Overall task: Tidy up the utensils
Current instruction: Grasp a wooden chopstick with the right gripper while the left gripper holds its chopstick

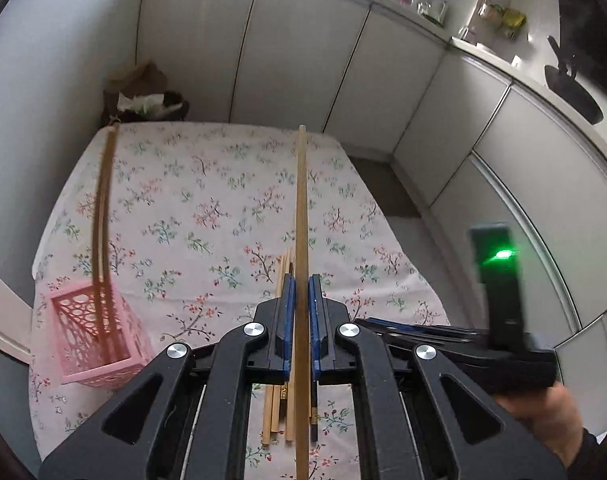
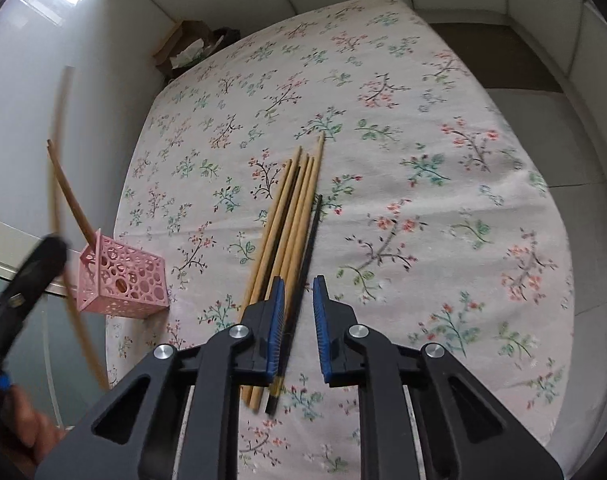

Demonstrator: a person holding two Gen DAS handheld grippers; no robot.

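My left gripper (image 1: 301,312) is shut on a wooden chopstick (image 1: 301,216) and holds it above the table; in the right wrist view that chopstick (image 2: 59,184) shows blurred at the far left. A pink perforated basket (image 1: 99,332) stands at the table's left edge, also in the right wrist view (image 2: 123,280), with one chopstick (image 2: 69,192) leaning in it. Several wooden chopsticks (image 2: 291,216) and a black one (image 2: 303,272) lie in a bundle mid-table. My right gripper (image 2: 297,328) is open, low over the bundle's near ends.
The table has a floral cloth (image 2: 423,160). White cabinet fronts (image 1: 303,52) stand behind it. A brown bag with paper (image 1: 143,92) sits on the floor at the far left corner. A counter with jars and a dark pan (image 1: 571,88) runs along the right.
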